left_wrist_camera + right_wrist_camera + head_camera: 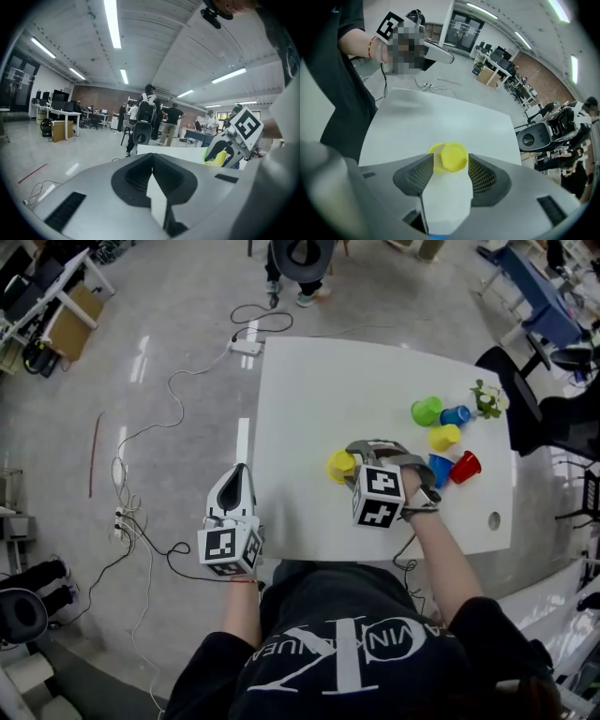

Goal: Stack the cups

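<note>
Mesh-padded fingers (483, 177) of the right gripper (450, 164) stand wide around a smooth yellow cup (451, 155) lying sideways on the white bench (440, 117). One finger partly hides its rim. The left gripper (152, 157) holds its fingers pressed together.

Six cups (443, 437), one plant (487, 399), one table (309, 427)

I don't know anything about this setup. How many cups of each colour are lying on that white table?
Yellow cups: 2
Blue cups: 2
Green cup: 1
Red cup: 1
Total: 6 cups
</note>
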Action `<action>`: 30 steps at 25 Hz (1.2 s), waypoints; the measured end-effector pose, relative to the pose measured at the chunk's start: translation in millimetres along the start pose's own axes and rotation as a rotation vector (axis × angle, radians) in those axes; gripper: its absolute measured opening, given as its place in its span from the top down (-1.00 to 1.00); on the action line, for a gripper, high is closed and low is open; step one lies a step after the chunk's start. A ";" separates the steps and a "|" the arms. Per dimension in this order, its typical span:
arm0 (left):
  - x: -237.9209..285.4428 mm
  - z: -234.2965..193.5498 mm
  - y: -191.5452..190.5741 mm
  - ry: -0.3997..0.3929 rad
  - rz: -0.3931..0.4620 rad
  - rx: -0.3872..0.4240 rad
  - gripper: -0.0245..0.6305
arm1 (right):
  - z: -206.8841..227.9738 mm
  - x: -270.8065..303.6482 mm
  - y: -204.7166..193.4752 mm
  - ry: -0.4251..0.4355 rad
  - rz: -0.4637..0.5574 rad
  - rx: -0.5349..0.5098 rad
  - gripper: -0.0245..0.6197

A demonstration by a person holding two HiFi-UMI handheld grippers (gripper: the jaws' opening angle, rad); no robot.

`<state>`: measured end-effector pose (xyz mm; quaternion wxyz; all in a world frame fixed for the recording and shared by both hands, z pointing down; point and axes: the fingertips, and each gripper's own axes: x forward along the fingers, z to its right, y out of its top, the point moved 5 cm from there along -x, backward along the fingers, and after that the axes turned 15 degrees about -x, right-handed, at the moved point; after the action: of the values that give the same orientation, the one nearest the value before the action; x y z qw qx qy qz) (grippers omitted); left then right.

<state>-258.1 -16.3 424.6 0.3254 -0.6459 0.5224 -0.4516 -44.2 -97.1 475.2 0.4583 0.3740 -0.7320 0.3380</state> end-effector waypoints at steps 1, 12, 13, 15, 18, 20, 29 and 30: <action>-1.5 -1.0 0.1 0.004 0.002 -0.002 0.92 | 1.2 -0.2 0.9 -0.003 0.006 0.000 0.18; 8.1 10.6 -2.3 -0.031 -0.024 0.000 0.92 | -4.2 -26.7 -22.0 -0.141 0.213 0.372 0.19; 11.4 14.0 -3.3 -0.040 -0.028 0.002 0.92 | -6.5 -30.7 -32.5 -0.183 0.228 0.438 0.20; 18.3 21.9 -7.1 -0.060 -0.040 0.009 0.92 | -15.3 -37.3 -60.1 -0.279 0.234 0.589 0.22; 29.6 35.6 -13.1 -0.100 -0.063 0.026 0.92 | -36.7 -48.2 -107.3 -0.415 0.214 0.865 0.24; 37.4 46.4 -15.0 -0.134 -0.077 0.038 0.92 | -55.3 -53.6 -138.3 -0.497 0.183 1.041 0.23; 52.5 79.3 -22.4 -0.223 -0.133 0.075 0.92 | -111.5 -38.4 -212.9 -0.601 0.158 1.592 0.06; 52.7 80.1 -22.8 -0.224 -0.136 0.078 0.92 | -111.8 -34.5 -213.8 -0.589 0.161 1.599 0.03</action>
<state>-172.9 -66.0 427.3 0.3752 -0.7132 0.4196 -0.4177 196.2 -100.4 515.1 -0.1776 0.6043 -0.3871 0.6734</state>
